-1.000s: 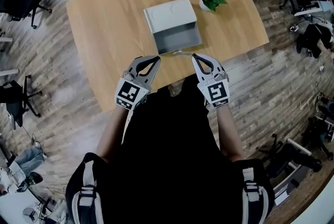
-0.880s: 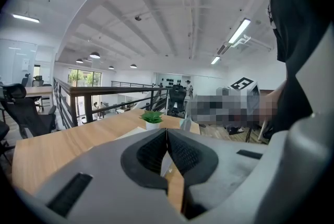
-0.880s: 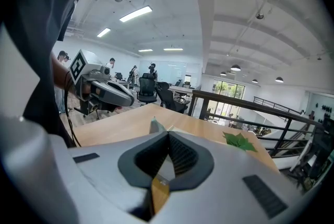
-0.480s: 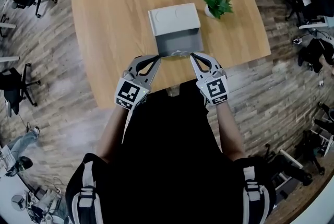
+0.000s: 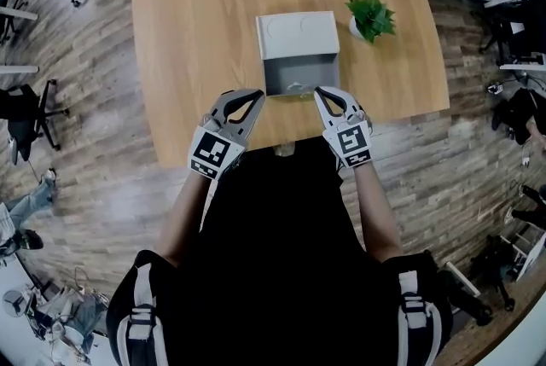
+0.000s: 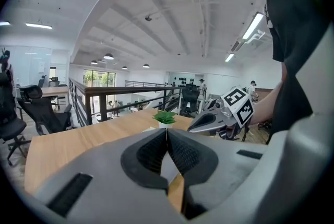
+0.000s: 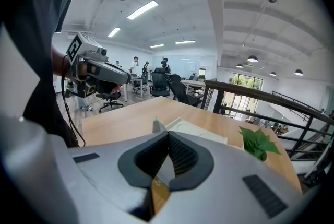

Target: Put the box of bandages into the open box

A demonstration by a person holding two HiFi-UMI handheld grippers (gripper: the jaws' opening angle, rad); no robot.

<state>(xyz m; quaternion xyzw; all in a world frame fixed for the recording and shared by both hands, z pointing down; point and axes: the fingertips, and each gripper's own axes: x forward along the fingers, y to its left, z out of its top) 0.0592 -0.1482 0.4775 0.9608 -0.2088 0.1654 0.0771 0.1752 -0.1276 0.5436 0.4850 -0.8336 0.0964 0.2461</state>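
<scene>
My left gripper [image 5: 252,96] is pressed together with nothing between its jaws, and it hangs over the table's [image 5: 196,31] near edge. My right gripper [image 5: 322,94] is also pressed together and empty, its tips at the near right corner of the open box [image 5: 303,67]. That box sits mid-table, closer to the near edge, with its lid raised on the far side. A small pale shape [image 5: 294,86] lies inside against the near wall. It is probably the box of bandages, though it is too small to be sure. A potted plant [image 5: 370,14] stands just beside the box's far right corner.
</scene>
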